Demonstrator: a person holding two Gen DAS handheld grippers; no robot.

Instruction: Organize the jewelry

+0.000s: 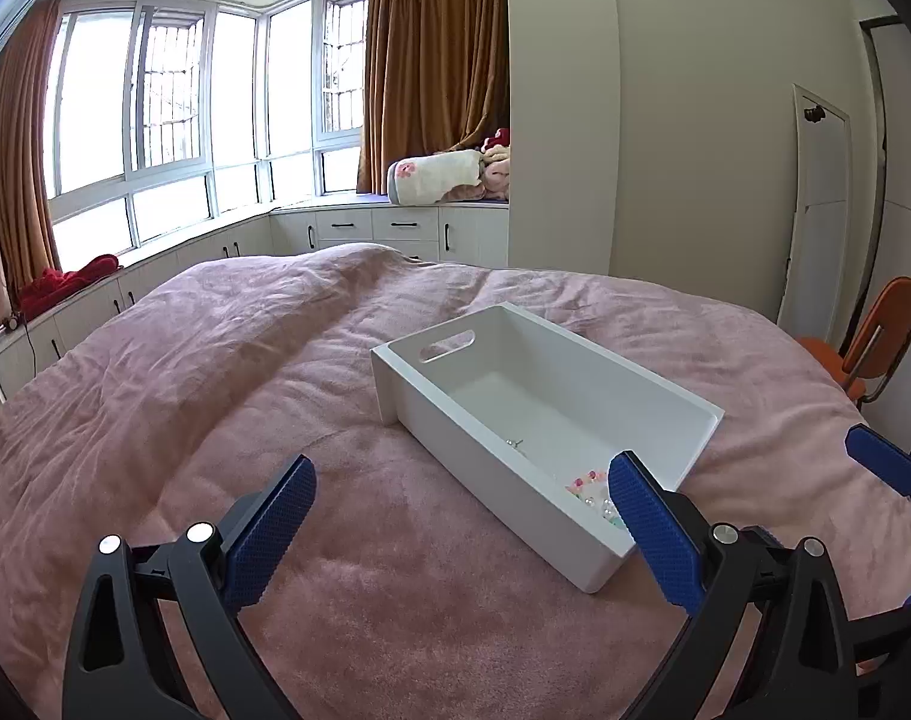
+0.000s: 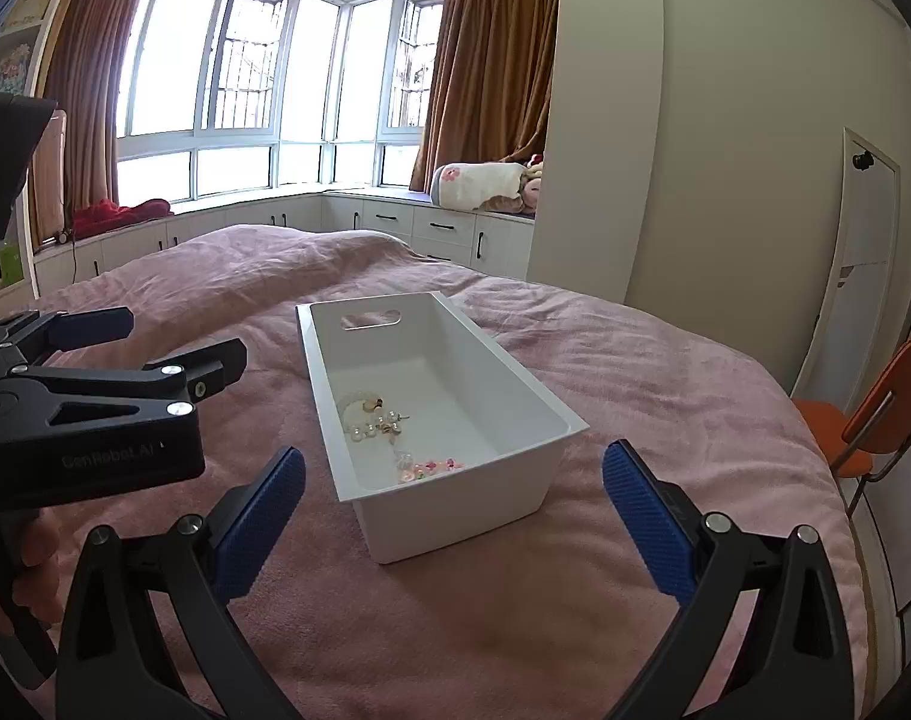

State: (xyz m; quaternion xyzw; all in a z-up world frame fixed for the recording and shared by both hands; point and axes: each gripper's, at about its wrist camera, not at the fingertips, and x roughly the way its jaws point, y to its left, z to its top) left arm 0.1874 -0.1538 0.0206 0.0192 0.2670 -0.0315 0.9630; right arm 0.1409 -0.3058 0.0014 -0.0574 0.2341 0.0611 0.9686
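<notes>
So we've got the white bin [image 2: 449,414] sitting on the pink blanket [image 2: 515,600] in the middle of the bed, and all the jewelry [image 2: 389,432] looks to be down in it already: a pearly bracelet-ish bunch and some small pink bits, piled toward the near end. Makes sense, the blanket is soft and fuzzy, so tiny pieces would get lost in it, and a hard-walled bin keeps them together. Its handle cutout faces away from us.

Both tongs are spread wide and carrying nothing. Our left gripper [image 1: 461,510] hangs just to the left of the bin, one pad near its front corner, and our right gripper [image 2: 455,492] hovers right in front of it, with the near end between the fingers. We can't spot any loose pieces left on the blanket, so we'd guess the sorting is pretty much done
</notes>
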